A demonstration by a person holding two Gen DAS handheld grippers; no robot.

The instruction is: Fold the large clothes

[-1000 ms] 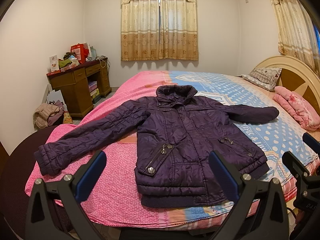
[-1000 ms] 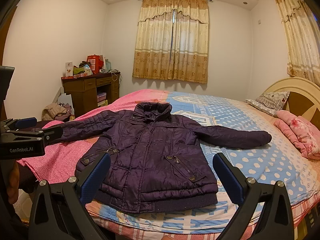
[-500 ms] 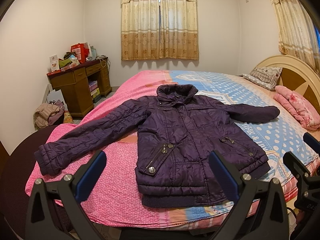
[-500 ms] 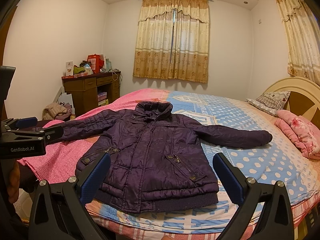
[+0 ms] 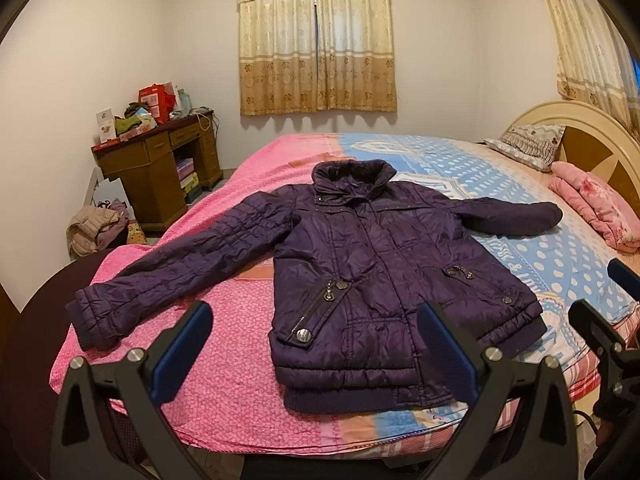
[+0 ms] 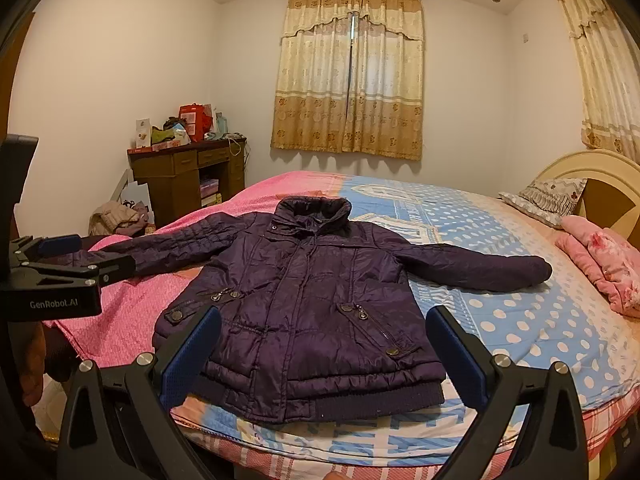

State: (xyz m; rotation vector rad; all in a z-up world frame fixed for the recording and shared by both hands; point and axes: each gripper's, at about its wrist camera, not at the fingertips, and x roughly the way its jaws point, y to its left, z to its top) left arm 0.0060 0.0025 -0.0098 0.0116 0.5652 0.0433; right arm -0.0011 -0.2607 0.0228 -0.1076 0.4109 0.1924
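Note:
A dark purple padded jacket [image 5: 372, 276] [image 6: 308, 312] lies flat and face up on the bed, collar toward the window, both sleeves spread out to the sides. My left gripper [image 5: 316, 344] hovers open in front of the bed's near edge, facing the jacket's hem and left pocket, with nothing between its blue pads. Open as well, my right gripper [image 6: 324, 344] hangs before the hem, apart from the cloth. The left gripper also shows from the side at the left edge of the right wrist view [image 6: 60, 276].
The bed [image 5: 248, 396] has a pink and blue dotted sheet. A folded pink blanket [image 5: 596, 212] and a pillow [image 5: 528, 146] lie by the headboard. A cluttered wooden desk [image 5: 156, 164] and a heap of clothes [image 5: 96, 228] stand at the left wall.
Both views have crept slightly; the jacket sits almost where it was. Both grippers remain open and empty.

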